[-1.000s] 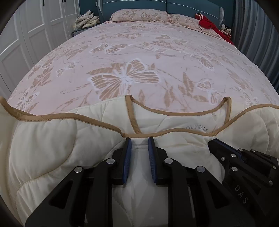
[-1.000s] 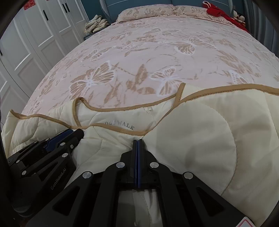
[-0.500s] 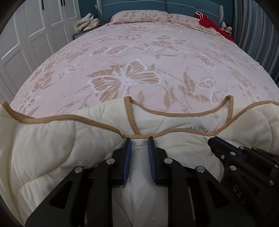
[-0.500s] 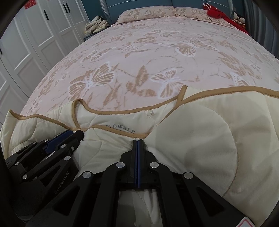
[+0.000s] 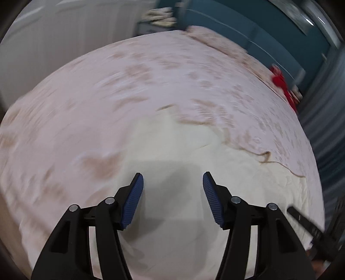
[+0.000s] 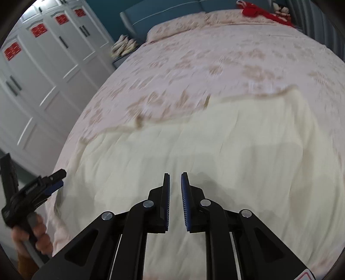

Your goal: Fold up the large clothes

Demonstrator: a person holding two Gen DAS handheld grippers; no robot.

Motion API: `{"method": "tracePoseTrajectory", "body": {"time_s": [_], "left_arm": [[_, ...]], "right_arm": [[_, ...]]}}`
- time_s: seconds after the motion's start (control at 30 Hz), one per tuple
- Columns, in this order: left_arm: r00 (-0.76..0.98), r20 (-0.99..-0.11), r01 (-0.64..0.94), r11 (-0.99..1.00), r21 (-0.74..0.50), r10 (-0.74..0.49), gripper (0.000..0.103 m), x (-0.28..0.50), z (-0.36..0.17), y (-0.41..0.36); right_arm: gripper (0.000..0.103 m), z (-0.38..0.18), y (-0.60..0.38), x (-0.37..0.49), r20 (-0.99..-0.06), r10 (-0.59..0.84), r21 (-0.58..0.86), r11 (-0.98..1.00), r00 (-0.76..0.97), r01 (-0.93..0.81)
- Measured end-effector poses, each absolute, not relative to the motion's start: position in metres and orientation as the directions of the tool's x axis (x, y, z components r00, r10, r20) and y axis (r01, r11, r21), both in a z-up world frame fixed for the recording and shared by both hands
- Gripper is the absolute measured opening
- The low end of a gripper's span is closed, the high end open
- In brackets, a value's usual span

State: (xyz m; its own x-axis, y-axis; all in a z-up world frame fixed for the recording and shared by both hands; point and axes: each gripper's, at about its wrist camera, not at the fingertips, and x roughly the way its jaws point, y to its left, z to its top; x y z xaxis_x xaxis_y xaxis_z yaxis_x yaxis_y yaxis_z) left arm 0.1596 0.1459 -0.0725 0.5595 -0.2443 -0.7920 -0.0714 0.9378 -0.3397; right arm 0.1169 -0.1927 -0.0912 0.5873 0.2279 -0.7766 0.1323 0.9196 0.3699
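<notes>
A cream quilted garment with tan trim (image 5: 194, 155) lies spread flat on the pink butterfly bedspread (image 5: 129, 75); it also shows in the right wrist view (image 6: 215, 146). My left gripper (image 5: 172, 183) is wide open and empty, raised above the garment's left part. My right gripper (image 6: 175, 183) is a little open and empty above the garment's near middle. The left gripper also shows at the left of the right wrist view (image 6: 54, 178), off the bed's edge. Both views are motion-blurred.
White wardrobe doors (image 6: 43, 75) stand left of the bed. A teal headboard (image 6: 172, 13) and pillows (image 6: 183, 25) are at the far end, with a red item (image 6: 258, 10) at the far right. Folded items (image 6: 125, 45) sit on a side stand. Grey curtains (image 5: 323, 129) hang on the right.
Both grippers let go of the garment's collar area and opened. They lifted up and back, and the garment now lies flat on the bed.
</notes>
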Motion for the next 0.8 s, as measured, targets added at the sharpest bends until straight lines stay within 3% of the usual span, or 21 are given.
{"method": "tracePoseTrajectory", "body": {"time_s": [0.17,0.37,0.6,0.8], "left_arm": [[0.509,-0.828,-0.157,0.921,-0.358,-0.235,0.057,0.121,-0.097,0.177],[0.513,-0.824,-0.157,0.917,-0.366,-0.241,0.059,0.107,-0.108,0.179],[0.489,-0.827,-0.201,0.887,-0.417,-0.278,0.079,0.107,-0.127,0.184],[0.477,-0.818,-0.193,0.869,-0.455,-0.322,0.080,0.109,-0.131,0.178]], "right_arm": [[0.014,-0.106,-0.147,0.086,-0.794,0.289,0.385,0.920,0.535,0.074],[0.014,-0.124,-0.121,0.080,-0.831,0.243,0.309,0.950,0.501,0.051],[0.012,-0.132,-0.119,0.078,-0.844,0.219,0.276,0.960,0.490,0.046],[0.012,-0.139,-0.108,0.087,-0.883,0.164,0.199,0.979,0.440,0.035]]}}
